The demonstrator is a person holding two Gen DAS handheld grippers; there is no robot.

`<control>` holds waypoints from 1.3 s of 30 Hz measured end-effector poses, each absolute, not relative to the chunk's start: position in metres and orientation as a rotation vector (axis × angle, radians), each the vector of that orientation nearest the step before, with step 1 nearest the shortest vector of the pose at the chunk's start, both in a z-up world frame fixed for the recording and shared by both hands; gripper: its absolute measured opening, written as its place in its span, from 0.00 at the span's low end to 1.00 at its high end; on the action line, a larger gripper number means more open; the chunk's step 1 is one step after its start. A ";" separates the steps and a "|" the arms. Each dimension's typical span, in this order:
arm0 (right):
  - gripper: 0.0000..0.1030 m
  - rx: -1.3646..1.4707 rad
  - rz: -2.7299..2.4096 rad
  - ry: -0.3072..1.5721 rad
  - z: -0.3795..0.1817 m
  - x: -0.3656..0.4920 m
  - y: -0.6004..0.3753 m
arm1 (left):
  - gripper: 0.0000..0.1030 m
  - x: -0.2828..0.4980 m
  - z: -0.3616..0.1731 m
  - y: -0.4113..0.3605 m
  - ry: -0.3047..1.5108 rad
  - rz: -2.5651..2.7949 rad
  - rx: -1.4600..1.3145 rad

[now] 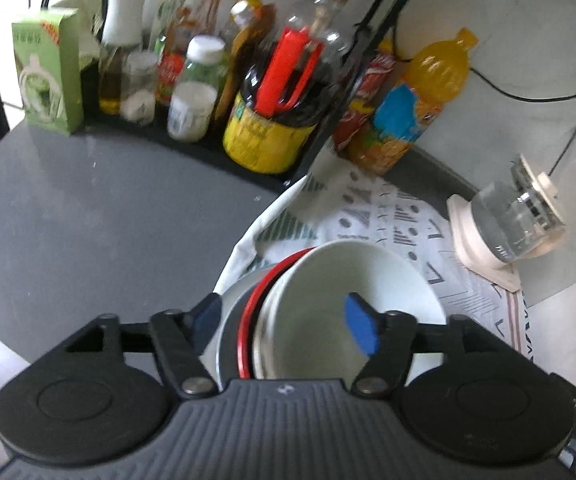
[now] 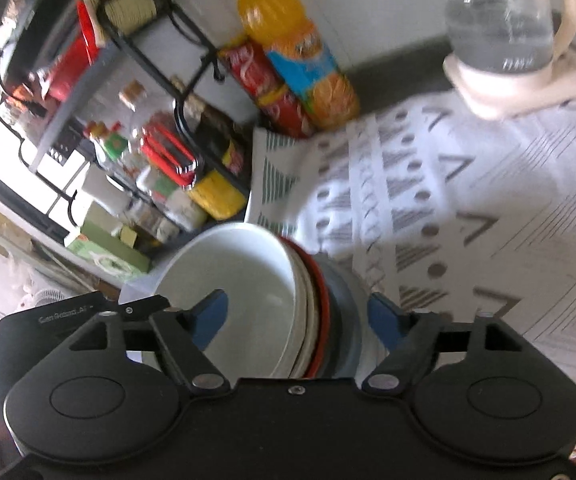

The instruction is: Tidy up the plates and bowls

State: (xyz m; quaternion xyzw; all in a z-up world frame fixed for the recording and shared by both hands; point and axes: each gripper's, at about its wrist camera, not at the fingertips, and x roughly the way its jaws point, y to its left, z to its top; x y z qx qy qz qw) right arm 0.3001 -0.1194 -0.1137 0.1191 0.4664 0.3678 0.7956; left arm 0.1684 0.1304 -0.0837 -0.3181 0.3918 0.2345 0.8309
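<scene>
Bowls [image 1: 328, 304] sit nested in one stack at the lower centre of both views, white innermost, then red-rimmed, then grey. Each tool, left [image 1: 284, 324] and right [image 2: 300, 320], spans the stack's wall, one blue pad inside, one outside; whether they actually pinch it I cannot tell. Stacking looks done; placing remains, likely on the patterned cloth [image 2: 468, 208] covering the counter [image 1: 88, 208].
</scene>
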 end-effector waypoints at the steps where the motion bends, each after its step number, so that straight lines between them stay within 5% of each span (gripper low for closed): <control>1: 0.76 0.259 0.785 0.995 -0.112 0.301 -0.123 | 0.75 0.169 -0.079 0.127 0.826 0.489 -0.664; 14: 0.95 0.254 0.705 0.863 -0.076 0.293 -0.171 | 0.88 0.169 -0.047 0.100 0.797 0.427 -0.610; 39: 1.00 0.252 0.437 0.697 -0.037 0.213 -0.240 | 0.98 0.123 -0.002 0.083 0.763 0.177 -0.424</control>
